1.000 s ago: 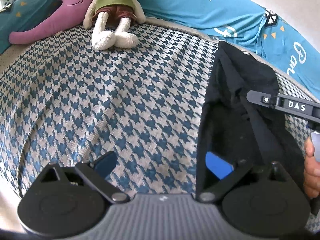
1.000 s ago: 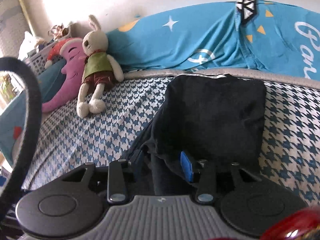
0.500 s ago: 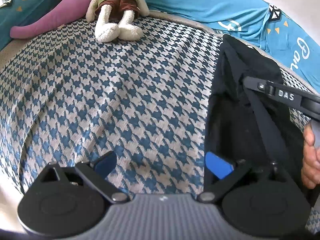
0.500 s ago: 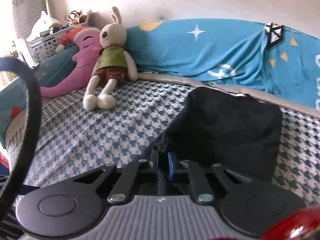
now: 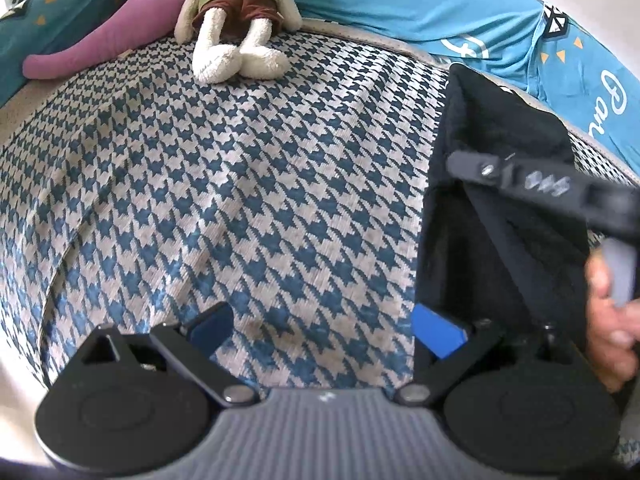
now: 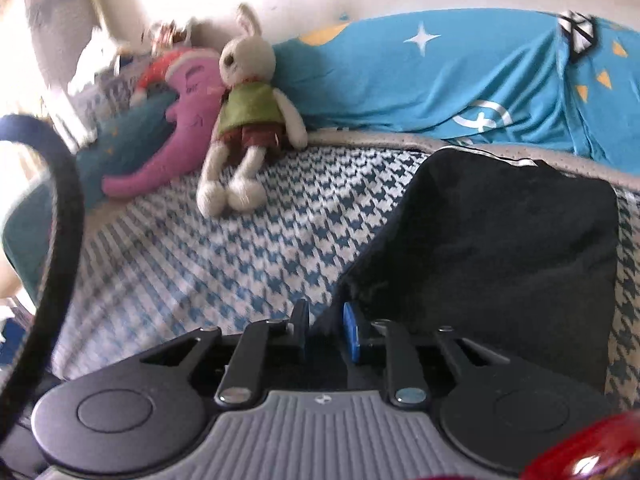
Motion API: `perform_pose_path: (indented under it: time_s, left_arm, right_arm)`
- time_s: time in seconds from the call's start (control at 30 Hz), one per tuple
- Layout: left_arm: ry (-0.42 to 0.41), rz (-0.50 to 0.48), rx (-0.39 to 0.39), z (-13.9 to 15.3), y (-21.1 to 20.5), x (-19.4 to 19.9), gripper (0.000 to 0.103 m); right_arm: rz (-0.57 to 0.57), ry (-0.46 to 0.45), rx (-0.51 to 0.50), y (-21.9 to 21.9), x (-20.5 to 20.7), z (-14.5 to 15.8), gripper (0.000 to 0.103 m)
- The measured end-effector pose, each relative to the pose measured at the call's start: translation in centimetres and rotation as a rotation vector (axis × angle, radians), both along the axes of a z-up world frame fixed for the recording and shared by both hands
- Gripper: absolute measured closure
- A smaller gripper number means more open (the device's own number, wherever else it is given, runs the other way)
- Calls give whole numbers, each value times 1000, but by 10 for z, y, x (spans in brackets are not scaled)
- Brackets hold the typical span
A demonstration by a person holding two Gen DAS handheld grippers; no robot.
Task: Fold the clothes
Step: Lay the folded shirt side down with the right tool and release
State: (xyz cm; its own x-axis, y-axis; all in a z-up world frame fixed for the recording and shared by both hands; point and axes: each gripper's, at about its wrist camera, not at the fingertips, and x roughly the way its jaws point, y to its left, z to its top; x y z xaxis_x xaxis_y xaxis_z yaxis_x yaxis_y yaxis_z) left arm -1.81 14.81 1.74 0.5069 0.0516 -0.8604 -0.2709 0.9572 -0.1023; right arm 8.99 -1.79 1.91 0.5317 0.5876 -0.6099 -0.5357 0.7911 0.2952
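Shows a bed (image 5: 240,200) covered in blue-and-cream houndstooth cloth, seen from two claws held by a person.

Places a black garment (image 6: 500,240) flat on the right side of the bed, folded into a rough rectangle. Sets its far edge close to the bed's far edge, just beside a bright blue sheet (image 6: 440,92) printed with a white star and yellow triangles. Brings its near left corner up in a point toward the right claw.

Has the left claw (image 5: 324,326) hovering over bare bed cover near the front edge, with its blue pads spread wide apart and holding nothing. Overlaps the right-hand pad with the garment's left edge, though contact there cannot be told.

Has the right claw (image 6: 325,326) low over the garment's near left corner, pads only a little apart. Shows that these jaws have just been opening. Keeps a point of black cloth between the pads, with no clear pinch on it.

In the left wrist view, catches the right claw's black arm reaching across the garment, blurred, with a hand (image 5: 612,320) gripping its handle at the right edge.

Along the bed's far left edge, props a cream rabbit toy (image 6: 244,120) in a green top and brown shorts, legs stretched out onto the cover. Leans it against a purple moon cushion (image 6: 188,120) with a smiling face.
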Motion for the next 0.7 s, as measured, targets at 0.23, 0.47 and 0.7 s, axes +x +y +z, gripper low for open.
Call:
perform_pose_path:
  time_s: [0.23, 0.47, 0.7]
  left_arm:
    - [-4, -42, 33, -4, -9, -3, 3]
    - [-29, -87, 78, -7, -18, -18, 3]
    - [-32, -114, 138, -9, -22, -31, 1]
  right_arm:
    - [-93, -23, 38, -48, -30, 31, 81]
    - [-259, 0, 30, -111, -60, 45, 80]
    - [-369, 26, -25, -158, -82, 42, 73]
